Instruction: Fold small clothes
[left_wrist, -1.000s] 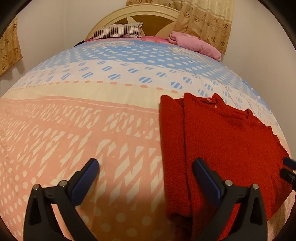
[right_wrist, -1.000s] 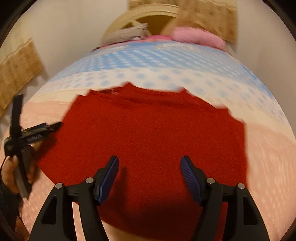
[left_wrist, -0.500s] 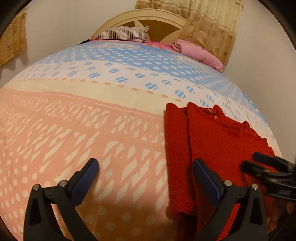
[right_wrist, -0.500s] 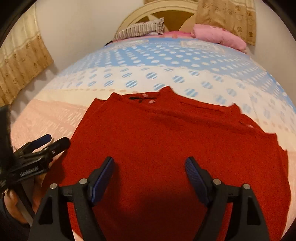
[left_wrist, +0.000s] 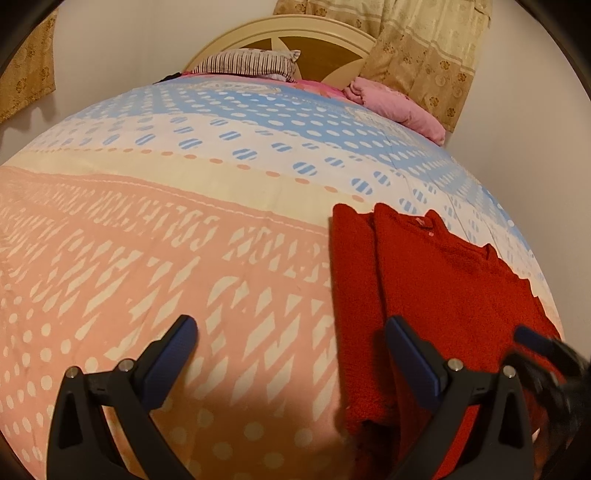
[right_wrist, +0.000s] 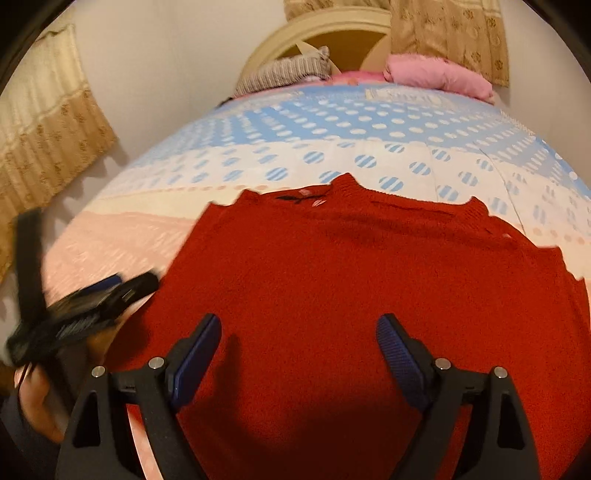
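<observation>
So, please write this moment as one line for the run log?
phase: before next fold | left tool: open, over bedsheet | right tool: jaws just opened wider, nothing gripped, above red knitted sweater | sweater: flat on patterned bedsheet

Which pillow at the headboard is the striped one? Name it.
The striped pillow, lying on the left before the headboard. The other bundle, on the right by the curtain, is a plain pink pillow.

Plain pale walls (left_wrist: 147, 40), beige curtains (left_wrist: 428, 48), cream arched headboard (left_wrist: 295, 35) behind the bed.
</observation>
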